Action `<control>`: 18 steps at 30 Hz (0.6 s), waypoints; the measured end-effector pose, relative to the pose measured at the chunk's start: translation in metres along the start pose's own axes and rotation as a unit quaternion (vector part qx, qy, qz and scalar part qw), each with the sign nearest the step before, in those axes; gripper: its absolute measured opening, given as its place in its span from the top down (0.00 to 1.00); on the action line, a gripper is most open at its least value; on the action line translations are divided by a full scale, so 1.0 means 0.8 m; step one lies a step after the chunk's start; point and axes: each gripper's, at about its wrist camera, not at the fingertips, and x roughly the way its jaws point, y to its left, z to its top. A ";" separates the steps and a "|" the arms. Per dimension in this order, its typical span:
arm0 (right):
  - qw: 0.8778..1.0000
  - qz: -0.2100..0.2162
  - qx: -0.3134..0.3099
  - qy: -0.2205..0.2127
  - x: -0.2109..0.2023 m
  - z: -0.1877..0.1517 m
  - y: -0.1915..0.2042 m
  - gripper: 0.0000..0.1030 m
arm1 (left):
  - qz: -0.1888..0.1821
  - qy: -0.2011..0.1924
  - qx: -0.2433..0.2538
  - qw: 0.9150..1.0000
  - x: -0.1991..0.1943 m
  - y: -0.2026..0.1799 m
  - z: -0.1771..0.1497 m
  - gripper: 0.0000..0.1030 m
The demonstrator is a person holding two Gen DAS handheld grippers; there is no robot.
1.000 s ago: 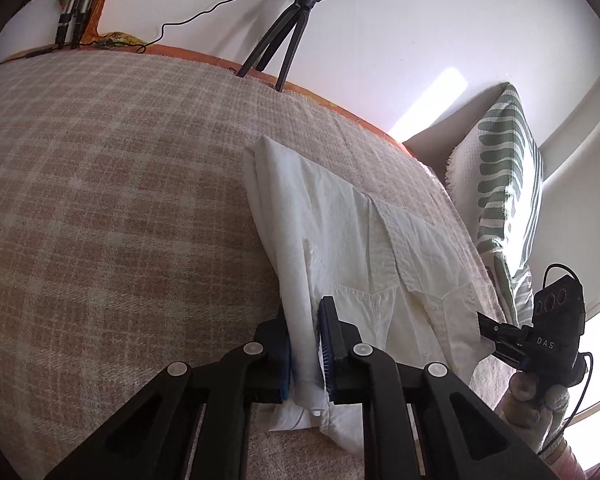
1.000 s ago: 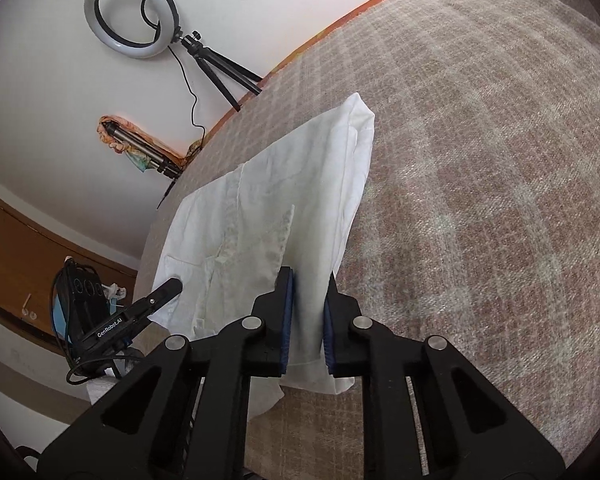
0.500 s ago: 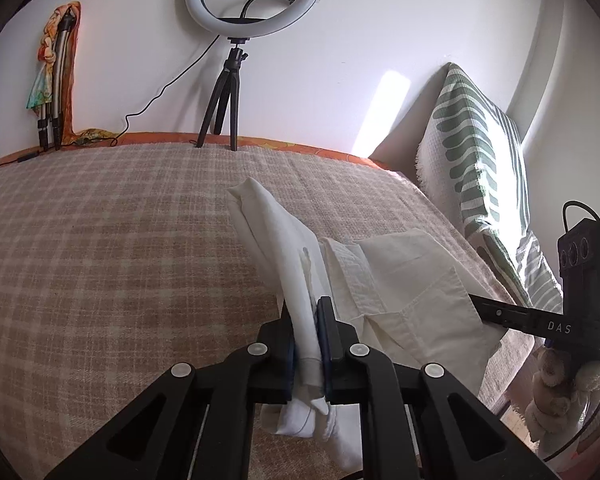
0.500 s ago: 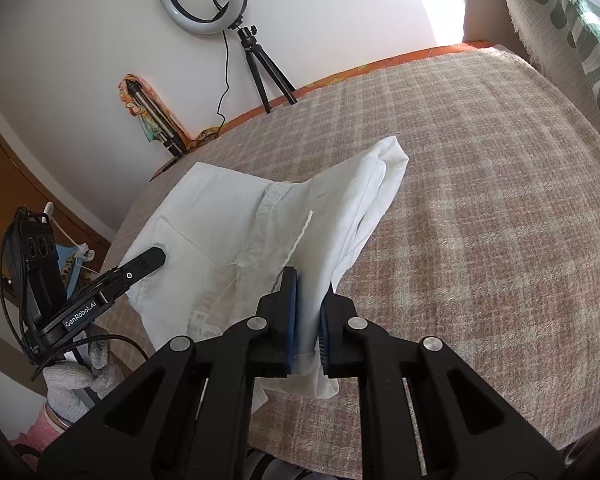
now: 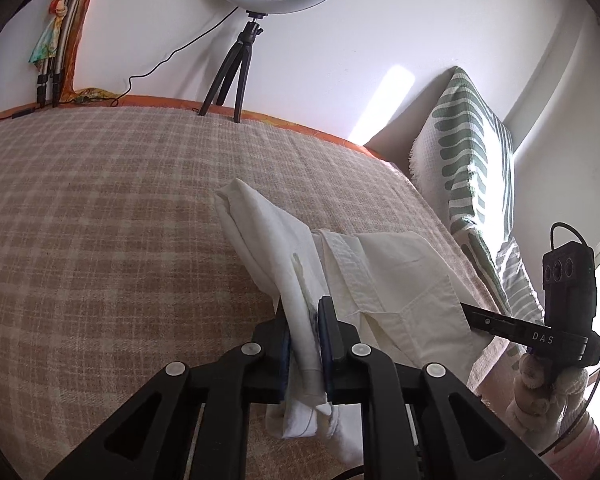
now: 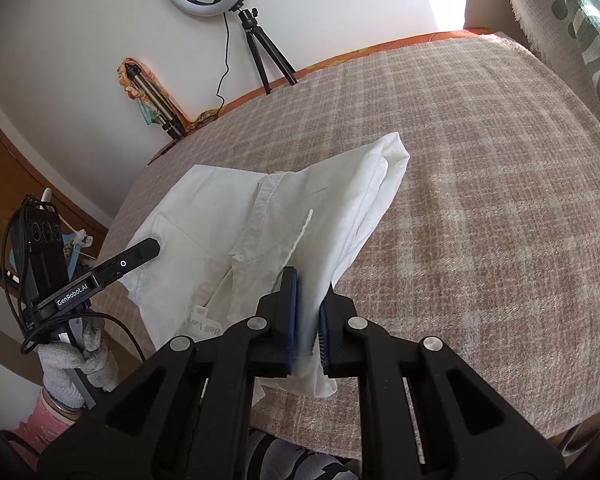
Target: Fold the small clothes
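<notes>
Both tools are clamped on the white shirt (image 5: 384,276) here. The left tool (image 5: 306,344) has its pads pinched onto a bunched fold, and the right tool (image 6: 306,312) is squeezing the fabric the same way. The shirt sits near the close edge of the bed's checked blanket (image 5: 100,240), partly lifted, far end bunched on the blanket.

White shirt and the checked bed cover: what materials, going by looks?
White shirt: thin matte woven fabric, probably cotton; it creases softly and shows stitched seams. Checked bed cover: coarser woven cloth, matte, with a visible weave grid; fibre unclear.
</notes>
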 end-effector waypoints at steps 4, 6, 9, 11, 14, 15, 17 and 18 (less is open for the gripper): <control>0.998 0.037 0.039 0.017 0.001 -0.005 -0.038 0.64 | -0.030 0.008 -0.067 0.997 -0.001 0.050 0.002 0.52; 0.996 0.060 0.069 0.003 -0.001 -0.003 -0.062 0.49 | -0.043 0.007 -0.109 0.993 0.000 0.076 0.005 0.52; 0.986 0.094 0.136 -0.011 0.013 0.005 -0.104 0.48 | -0.068 0.026 -0.152 0.986 0.019 0.101 0.011 0.47; 0.980 0.108 0.165 -0.009 0.030 0.007 -0.123 0.48 | -0.078 0.045 -0.168 0.982 0.037 0.108 0.011 0.48; 0.975 0.129 0.182 -0.001 0.050 0.005 -0.133 0.48 | -0.092 0.069 -0.176 0.978 0.061 0.108 0.005 0.50; 0.975 0.134 0.178 -0.002 0.053 0.004 -0.132 0.48 | -0.098 0.071 -0.177 0.977 0.067 0.107 0.003 0.51; 0.976 0.143 0.162 0.002 0.057 0.005 -0.123 0.48 | -0.100 0.059 -0.177 0.977 0.070 0.103 0.003 0.51; 0.976 0.147 0.159 0.006 0.060 0.005 -0.120 0.48 | -0.102 0.061 -0.179 0.977 0.073 0.102 0.004 0.52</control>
